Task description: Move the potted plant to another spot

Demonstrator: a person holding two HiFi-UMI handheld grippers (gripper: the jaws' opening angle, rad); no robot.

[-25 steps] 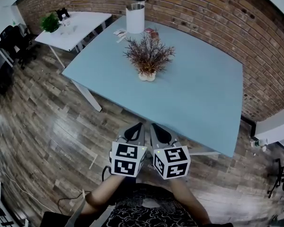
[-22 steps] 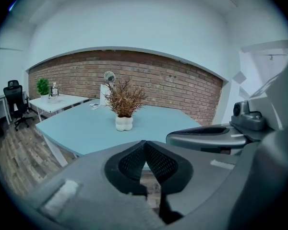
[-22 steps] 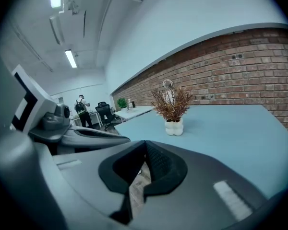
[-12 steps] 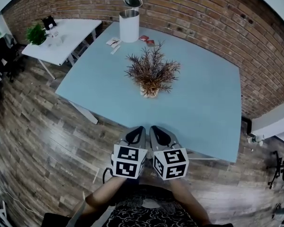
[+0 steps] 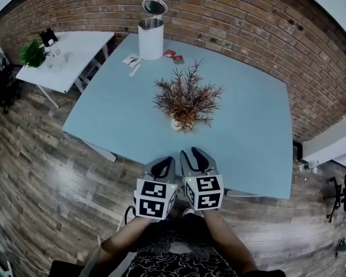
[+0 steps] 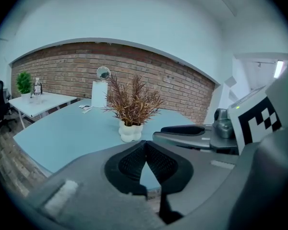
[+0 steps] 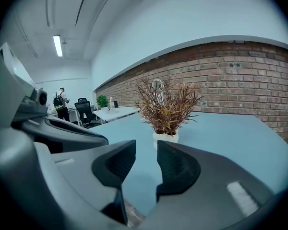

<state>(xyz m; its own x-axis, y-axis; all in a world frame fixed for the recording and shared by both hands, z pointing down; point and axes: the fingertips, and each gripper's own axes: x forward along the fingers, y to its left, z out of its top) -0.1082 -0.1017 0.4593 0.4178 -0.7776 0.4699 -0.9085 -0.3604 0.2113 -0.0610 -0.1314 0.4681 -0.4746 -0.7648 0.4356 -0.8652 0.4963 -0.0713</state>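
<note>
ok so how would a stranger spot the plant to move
Find the big blue table by the brick wall. Near its middle stands the plant: dry reddish-brown twigs in a small white pot, unlike the leafy green plant on the white desk.

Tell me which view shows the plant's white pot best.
The left gripper view: the white pot shows nearly whole there. In the right gripper view its base is cut off; in the head view branches mostly cover it.
</note>
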